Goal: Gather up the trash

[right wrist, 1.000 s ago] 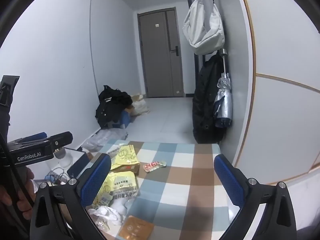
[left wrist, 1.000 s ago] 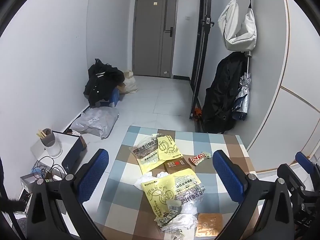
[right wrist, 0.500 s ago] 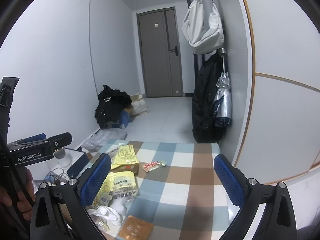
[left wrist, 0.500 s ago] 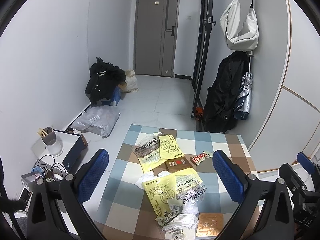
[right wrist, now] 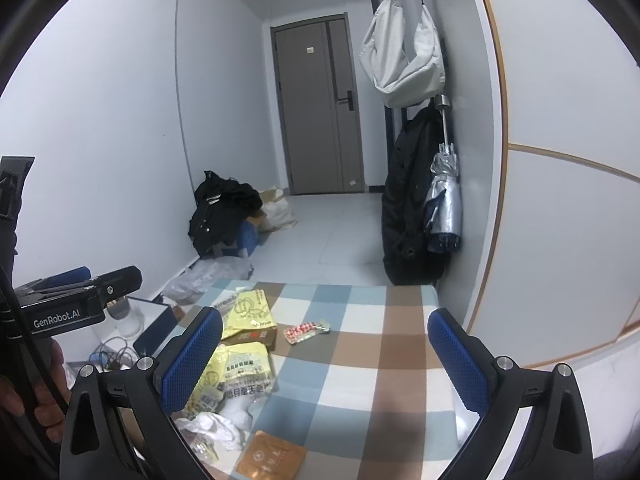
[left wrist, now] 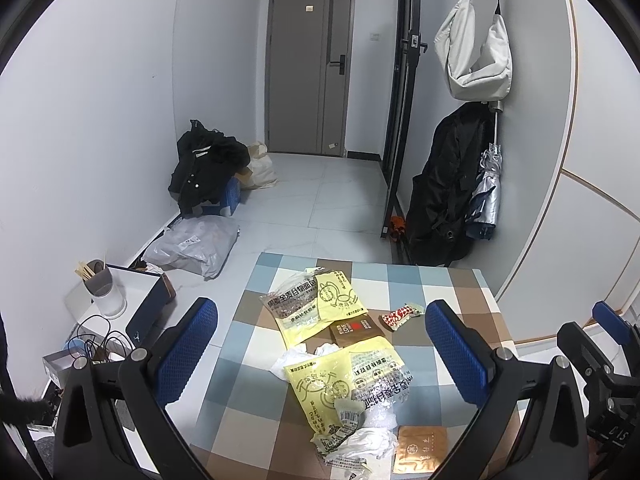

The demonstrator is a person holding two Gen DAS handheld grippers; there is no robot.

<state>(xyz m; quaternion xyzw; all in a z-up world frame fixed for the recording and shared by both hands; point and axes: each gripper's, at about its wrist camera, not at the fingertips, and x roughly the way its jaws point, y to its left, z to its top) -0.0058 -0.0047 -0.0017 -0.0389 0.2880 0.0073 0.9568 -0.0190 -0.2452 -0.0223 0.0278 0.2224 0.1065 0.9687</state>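
both the left gripper [left wrist: 320, 344] and right gripper [right wrist: 326, 354] hover spread wide, holding nothing, above the checkered worktop [left wrist: 448, 280]. yellow wrappers [left wrist: 344, 380] lie around the brown box [left wrist: 354, 328], the red snack packet [left wrist: 398, 314] just right of it.

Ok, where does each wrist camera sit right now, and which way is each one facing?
Left wrist: above the checked table's near edge, facing the far door; left gripper open over the yellow wrappers, right gripper at the frame's right edge.
Right wrist: further right, same heading; right gripper open over bare cloth, left gripper and holding hand at left.
Shared: table, wrappers, red-and-white wrapper, door, hanging white bag.
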